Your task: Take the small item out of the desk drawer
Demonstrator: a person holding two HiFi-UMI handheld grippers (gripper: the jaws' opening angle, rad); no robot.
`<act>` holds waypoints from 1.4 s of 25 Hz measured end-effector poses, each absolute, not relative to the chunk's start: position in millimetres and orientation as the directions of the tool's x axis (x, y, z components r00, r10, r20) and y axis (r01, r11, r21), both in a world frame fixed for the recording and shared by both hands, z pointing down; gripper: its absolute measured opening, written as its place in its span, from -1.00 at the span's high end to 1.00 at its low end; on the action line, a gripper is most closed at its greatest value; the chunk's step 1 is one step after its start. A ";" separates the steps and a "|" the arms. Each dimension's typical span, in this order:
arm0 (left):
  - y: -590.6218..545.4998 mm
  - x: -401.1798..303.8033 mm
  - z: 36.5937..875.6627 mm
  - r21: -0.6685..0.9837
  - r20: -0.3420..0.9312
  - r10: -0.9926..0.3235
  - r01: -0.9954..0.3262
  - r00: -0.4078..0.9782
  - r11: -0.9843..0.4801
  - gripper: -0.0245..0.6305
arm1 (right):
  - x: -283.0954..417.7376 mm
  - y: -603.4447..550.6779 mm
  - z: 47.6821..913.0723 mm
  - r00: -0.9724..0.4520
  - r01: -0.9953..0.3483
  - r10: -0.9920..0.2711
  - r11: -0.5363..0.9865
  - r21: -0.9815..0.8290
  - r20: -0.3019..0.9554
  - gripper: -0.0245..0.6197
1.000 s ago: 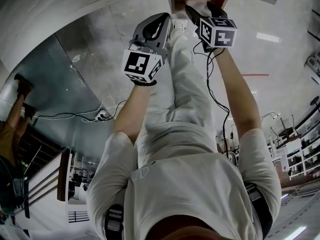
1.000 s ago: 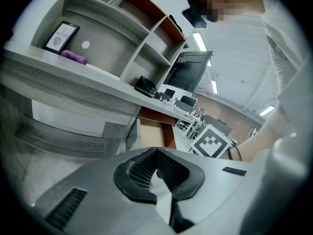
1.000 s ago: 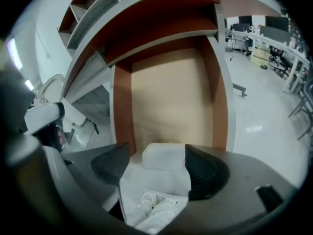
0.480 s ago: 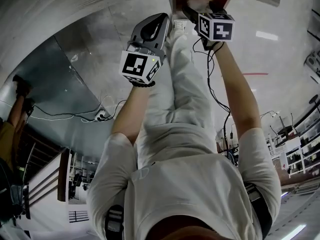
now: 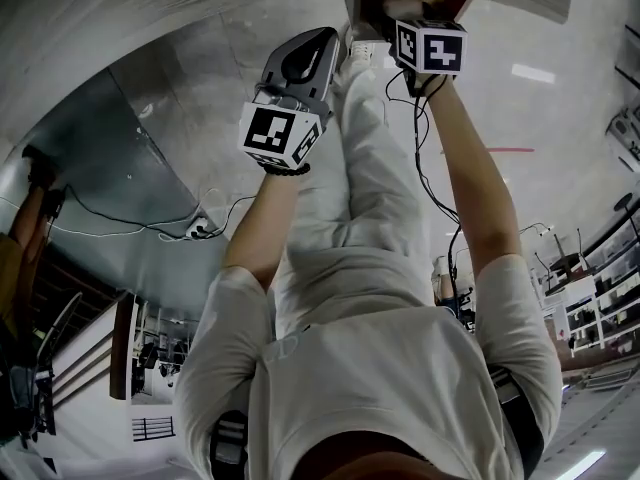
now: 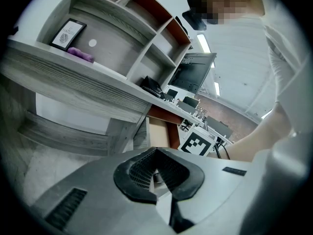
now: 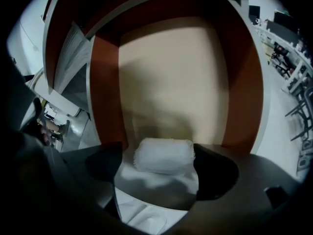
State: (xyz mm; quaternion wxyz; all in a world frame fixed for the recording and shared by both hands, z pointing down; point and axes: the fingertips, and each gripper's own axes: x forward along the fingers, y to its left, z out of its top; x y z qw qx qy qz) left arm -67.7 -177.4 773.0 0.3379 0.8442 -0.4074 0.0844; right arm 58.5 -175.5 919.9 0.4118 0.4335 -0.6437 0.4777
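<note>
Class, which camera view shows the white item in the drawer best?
The right gripper view: the white item lies large and central between the right gripper's open jaws. The head view shows at most a pale patch past the gripper; the left gripper view shows only the drawer.

Not a single word or number can be read from where I stand. The small framed card [image 6: 68, 34] in the shelf unit [image 6: 107, 16] carries print, but it is far too small to make out. The 2 marker cubes [image 5: 284, 133] show only black-and-white square patterns, no letters.
</note>
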 end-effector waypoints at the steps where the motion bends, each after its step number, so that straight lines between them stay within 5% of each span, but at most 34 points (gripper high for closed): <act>1: -177.1 -68.3 773.5 0.502 0.419 -0.633 -0.747 0.651 -0.436 0.93 | 59.4 -174.4 920.9 -0.277 -0.953 -0.155 0.174 -0.249 0.948 -0.50; 14: -170.9 -71.2 774.4 0.508 0.424 -0.633 -0.749 0.647 -0.425 0.93 | 76.3 -176.7 919.7 -0.175 -0.972 -0.181 0.190 -0.140 0.968 0.03; 35: -170.7 -81.3 764.9 0.495 0.429 -0.650 -0.765 0.627 -0.412 0.93 | 82.6 -177.9 903.8 -0.184 -0.978 -0.234 0.145 -0.153 0.954 0.09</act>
